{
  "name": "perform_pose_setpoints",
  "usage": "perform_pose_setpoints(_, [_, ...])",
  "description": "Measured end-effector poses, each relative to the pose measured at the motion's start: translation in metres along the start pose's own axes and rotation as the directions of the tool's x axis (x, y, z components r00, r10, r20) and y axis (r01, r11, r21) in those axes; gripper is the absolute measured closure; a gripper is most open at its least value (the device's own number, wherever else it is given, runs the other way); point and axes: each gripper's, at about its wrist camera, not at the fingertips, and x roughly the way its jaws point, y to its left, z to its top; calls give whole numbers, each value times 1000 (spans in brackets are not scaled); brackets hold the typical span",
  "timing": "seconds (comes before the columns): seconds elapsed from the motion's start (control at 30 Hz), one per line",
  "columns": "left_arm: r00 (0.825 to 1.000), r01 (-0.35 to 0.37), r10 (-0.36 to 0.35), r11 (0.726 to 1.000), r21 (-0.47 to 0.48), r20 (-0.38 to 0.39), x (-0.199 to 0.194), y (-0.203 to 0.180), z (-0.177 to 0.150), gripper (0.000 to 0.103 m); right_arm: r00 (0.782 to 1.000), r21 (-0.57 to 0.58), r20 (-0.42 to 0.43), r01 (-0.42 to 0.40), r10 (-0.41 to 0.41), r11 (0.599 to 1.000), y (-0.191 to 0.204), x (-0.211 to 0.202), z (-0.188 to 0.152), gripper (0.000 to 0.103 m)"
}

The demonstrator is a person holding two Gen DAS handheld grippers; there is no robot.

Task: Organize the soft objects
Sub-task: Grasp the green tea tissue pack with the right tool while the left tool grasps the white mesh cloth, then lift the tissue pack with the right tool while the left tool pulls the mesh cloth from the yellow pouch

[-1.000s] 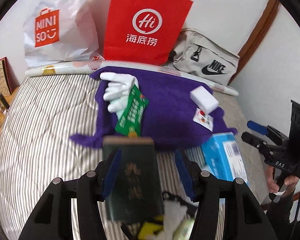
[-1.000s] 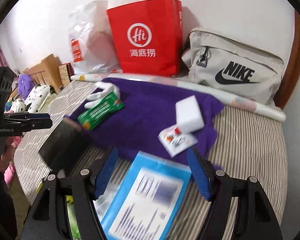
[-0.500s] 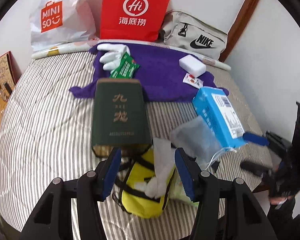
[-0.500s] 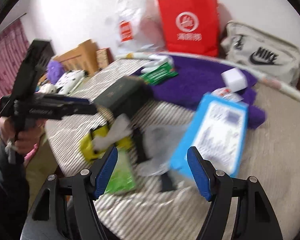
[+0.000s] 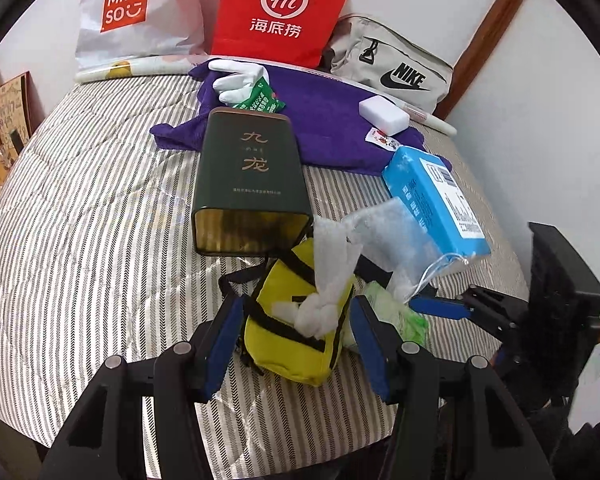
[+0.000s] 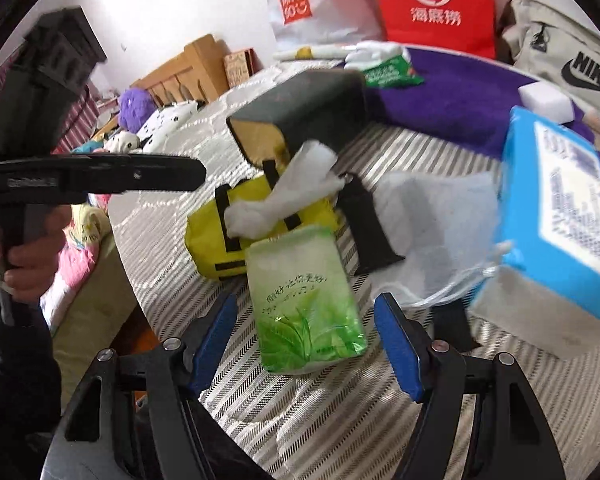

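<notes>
1. The left gripper (image 5: 296, 344) stands partly apart and holds nothing; its blue pads flank the near end of a yellow pouch (image 5: 288, 340) without pressing it.
2. The right gripper (image 6: 306, 344) gapes wider, also empty, with a green tissue pack (image 6: 306, 300) lying between its pads, untouched.
3. The yellow pouch is soft and rumpled with black straps, lying on the striped bedcover (image 5: 80, 220) at 6 o'clock in the left view; a twisted white tissue (image 5: 330, 272) lies across it.
4. At 3 o'clock from the pouch lies a translucent drawstring bag (image 5: 396, 240), limp, leaning on a blue box (image 5: 436, 200).
5. At 12 o'clock from the pouch stands a dark green tin (image 5: 248, 180), open end facing near.
6. Beyond, a purple towel (image 5: 324, 120) carries a white glove (image 5: 236, 80), green packet (image 5: 260, 100) and white sponge (image 5: 384, 110).
</notes>
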Motion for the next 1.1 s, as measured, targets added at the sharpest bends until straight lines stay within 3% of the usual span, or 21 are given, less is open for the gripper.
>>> perform_pose_setpoints(0.17, [1000,23,-23,1000,9,10,-1,-4,-1,49,1000,-38,-9,15,-15,999,11,15,-1,37])
perform_pose_setpoints(0.23, [1000,17,-17,1000,10,9,0,-5,-1,49,999,-65,3,36,-36,997,14,15,-2,47])
perform_pose_setpoints(0.43, [1000,3,-2,999,32,-14,8,-9,-4,49,999,-70,24,50,-48,996,7,3,-10,48])
perform_pose_setpoints(0.77, [999,-36,37,988,149,-6,32,-39,-6,50,992,38,55,114,-116,993,-29,-50,-43,48])
perform_pose_setpoints(0.9, [994,-99,105,980,174,-24,53,-42,-11,60,985,81,47,164,-168,983,-49,-62,-56,48])
perform_pose_setpoints(1.0, [993,-121,122,976,182,8,56,-44,-15,62,976,101,37,208,-212,973,-62,-68,-64,48])
perform_pose_setpoints(1.07, [988,-151,150,969,194,20,58,-44,-16,72,973,125,31,221,-227,967,-71,-69,-67,48])
perform_pose_setpoints(1.1, [988,-157,156,968,197,22,58,-44,-16,73,972,136,33,225,-231,965,-74,-71,-69,48])
